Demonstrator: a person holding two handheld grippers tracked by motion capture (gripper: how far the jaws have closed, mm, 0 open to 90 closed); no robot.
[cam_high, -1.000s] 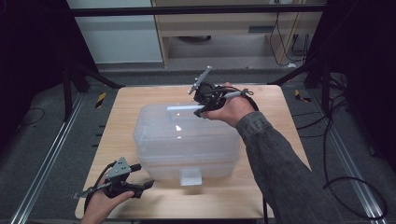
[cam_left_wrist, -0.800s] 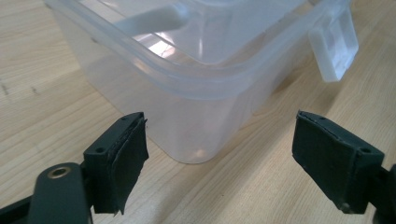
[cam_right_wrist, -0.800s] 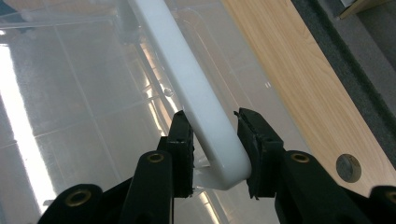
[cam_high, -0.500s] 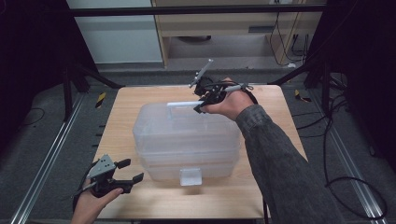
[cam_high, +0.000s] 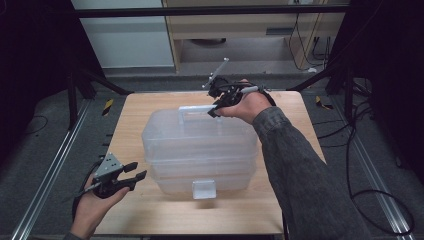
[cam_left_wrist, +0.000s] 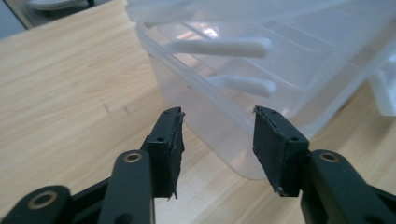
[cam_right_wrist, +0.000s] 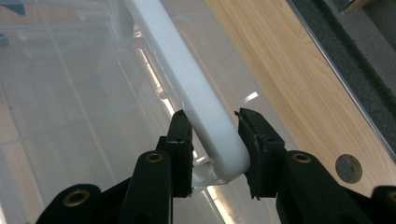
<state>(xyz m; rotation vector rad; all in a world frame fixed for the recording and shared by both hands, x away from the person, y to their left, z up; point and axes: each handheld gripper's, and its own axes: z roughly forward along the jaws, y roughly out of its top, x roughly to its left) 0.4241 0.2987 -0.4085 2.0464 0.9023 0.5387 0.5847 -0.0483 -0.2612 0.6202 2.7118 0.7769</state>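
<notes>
A clear plastic storage box (cam_high: 200, 145) with a white front latch (cam_high: 204, 189) stands in the middle of the wooden table (cam_high: 135, 115). Its white handle (cam_high: 192, 108) stands up at the far side of the lid. My right gripper (cam_high: 216, 107) is shut on the right end of that handle (cam_right_wrist: 187, 79), pads pressed on both sides (cam_right_wrist: 212, 135). My left gripper (cam_high: 139, 171) hovers at the near left, apart from the box, pointing at its corner (cam_left_wrist: 261, 70). Its jaws (cam_left_wrist: 217, 135) have just been closing and stand part open with nothing between them.
A round hole (cam_right_wrist: 348, 168) sits in the tabletop near the right edge. Bare wood lies left of the box and along the front edge. Black frame posts (cam_high: 75, 95) and cables (cam_high: 360, 150) flank the table on the floor.
My left gripper has lifted slightly beside the box's near left corner and its jaws have narrowed. The right gripper has kept its hold on the handle.
</notes>
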